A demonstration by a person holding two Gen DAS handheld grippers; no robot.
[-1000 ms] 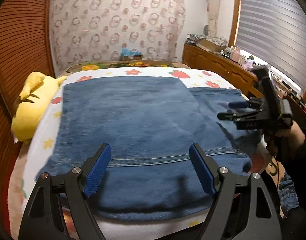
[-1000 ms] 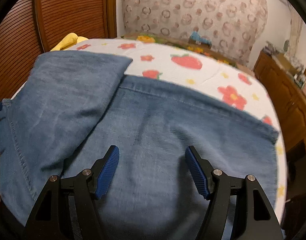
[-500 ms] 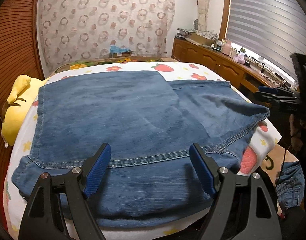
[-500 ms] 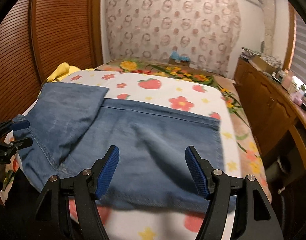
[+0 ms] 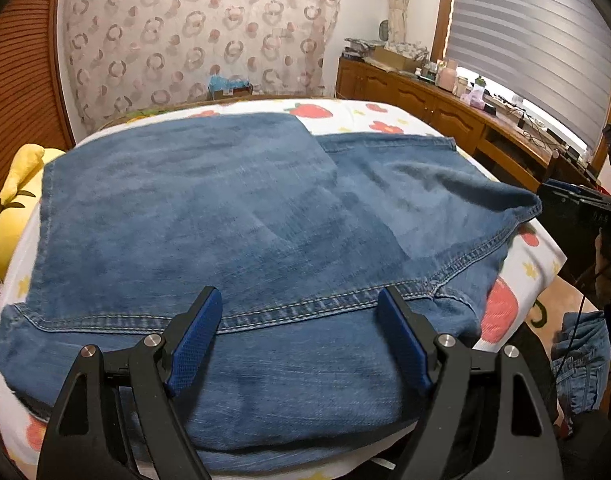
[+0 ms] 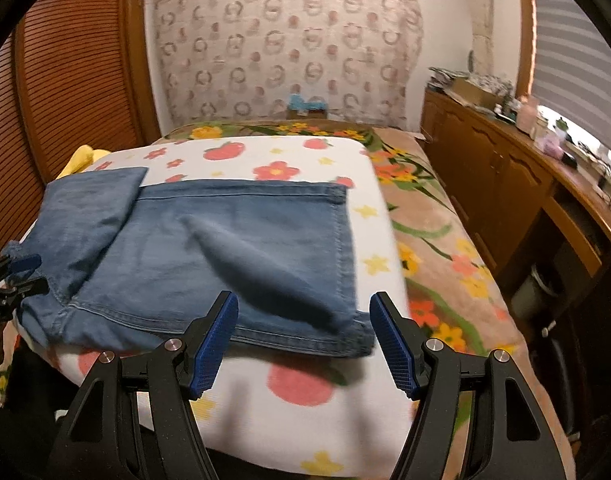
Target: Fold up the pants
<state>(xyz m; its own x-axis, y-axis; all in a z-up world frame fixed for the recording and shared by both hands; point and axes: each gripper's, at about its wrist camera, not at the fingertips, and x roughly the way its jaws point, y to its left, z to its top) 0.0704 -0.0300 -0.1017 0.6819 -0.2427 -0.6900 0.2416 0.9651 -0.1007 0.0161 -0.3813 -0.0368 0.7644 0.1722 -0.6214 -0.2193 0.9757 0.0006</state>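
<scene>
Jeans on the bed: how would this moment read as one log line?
jeans: partly folded, flat on bed | left claw: open, empty | right claw: open, empty, at hem corner

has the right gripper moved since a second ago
Yes. The right gripper has pulled back off the jeans toward their near right corner; earlier denim filled its view, now the fruit-print blanket lies below its open jaws.

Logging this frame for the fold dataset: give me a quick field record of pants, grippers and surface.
pants: blue jeans spread on bed, partly folded, one layer over another
surface: white fruit-and-flower blanket
left gripper: open, empty, over the stitched seam near the bed's near edge
right gripper: open, empty, at the jeans' near corner
wrinkle: raised ridge in denim ahead of right gripper
</scene>
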